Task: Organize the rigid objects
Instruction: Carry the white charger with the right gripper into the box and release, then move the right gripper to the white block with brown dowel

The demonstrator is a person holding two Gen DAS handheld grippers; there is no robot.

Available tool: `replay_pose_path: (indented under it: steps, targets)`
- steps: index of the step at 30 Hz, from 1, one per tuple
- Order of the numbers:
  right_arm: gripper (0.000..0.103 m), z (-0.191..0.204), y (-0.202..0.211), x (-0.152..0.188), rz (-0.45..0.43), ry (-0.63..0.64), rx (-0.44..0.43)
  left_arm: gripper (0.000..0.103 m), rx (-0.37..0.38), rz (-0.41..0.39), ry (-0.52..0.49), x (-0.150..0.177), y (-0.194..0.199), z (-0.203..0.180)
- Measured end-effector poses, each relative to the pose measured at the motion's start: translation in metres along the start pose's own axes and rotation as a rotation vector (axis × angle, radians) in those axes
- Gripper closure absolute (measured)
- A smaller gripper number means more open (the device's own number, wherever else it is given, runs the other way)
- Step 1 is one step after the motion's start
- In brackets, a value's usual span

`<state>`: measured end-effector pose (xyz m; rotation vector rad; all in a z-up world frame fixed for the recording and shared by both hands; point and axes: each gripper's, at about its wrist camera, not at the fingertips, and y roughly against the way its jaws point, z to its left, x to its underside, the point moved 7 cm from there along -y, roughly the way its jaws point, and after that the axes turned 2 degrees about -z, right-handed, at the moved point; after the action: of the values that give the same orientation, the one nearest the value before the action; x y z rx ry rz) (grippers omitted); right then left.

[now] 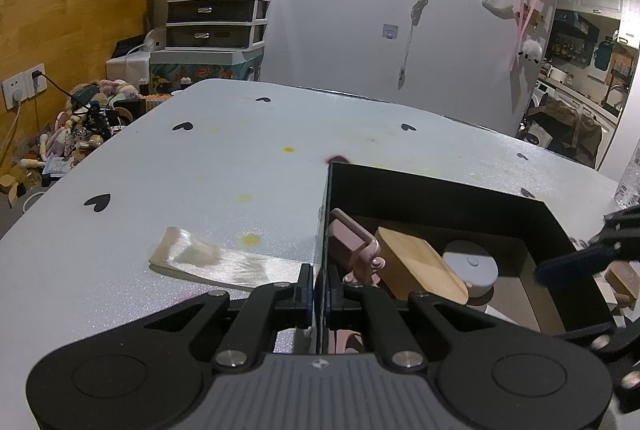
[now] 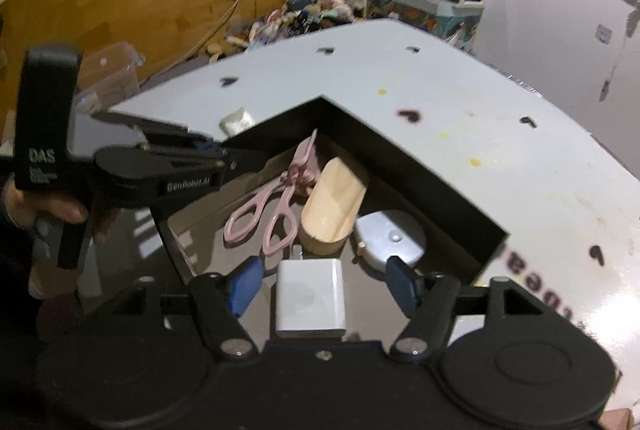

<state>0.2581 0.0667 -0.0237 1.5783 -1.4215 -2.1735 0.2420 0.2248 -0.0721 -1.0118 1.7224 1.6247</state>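
A black box [image 1: 440, 190] [image 2: 400, 158] stands on the white table. Inside lie pink scissor-tongs [image 2: 276, 202] [image 1: 356, 246], a wooden scoop [image 2: 332, 206] [image 1: 420, 266], a round grey case [image 2: 390, 236] [image 1: 472, 266] and a white square block [image 2: 311, 298]. My left gripper [image 1: 319, 294] is shut on the box's left wall; it also shows in the right wrist view [image 2: 224, 154]. My right gripper [image 2: 322, 290] is open over the box, its blue pads [image 2: 246, 286] either side of the white block, not touching it. Its finger shows in the left wrist view [image 1: 576, 262].
A folded strip of clear tape or film [image 1: 224, 262] lies on the table [image 1: 200, 170] left of the box. A small white piece [image 2: 237, 121] lies beyond the box. Another wooden item [image 1: 622, 280] sits right of the box. Floor clutter and drawers stand beyond the table's far edge.
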Motion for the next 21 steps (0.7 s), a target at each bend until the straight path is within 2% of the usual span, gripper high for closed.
replay_pose_path:
  steps: [2, 6, 8, 15, 21]
  targets:
    - [0.021, -0.006, 0.008, -0.001, -0.027, -0.027, 0.005, 0.098, -0.002, 0.001, 0.000, 0.000, 0.000, 0.000]
    - [0.014, -0.023, 0.024, 0.001, -0.074, -0.079, 0.030, 0.098, -0.007, 0.003, -0.002, 0.000, 0.000, 0.000]
    - [0.007, -0.033, 0.033, 0.003, -0.105, -0.114, 0.056, 0.098, -0.009, 0.004, -0.002, 0.000, 0.000, 0.000]
    - [0.003, -0.080, 0.063, 0.022, -0.196, -0.288, 0.174, 0.098, -0.013, 0.006, 0.001, 0.000, 0.000, -0.002]
    - [0.003, -0.114, 0.076, 0.061, -0.244, -0.430, 0.306, 0.098, -0.014, 0.006, 0.007, 0.001, 0.000, -0.002]
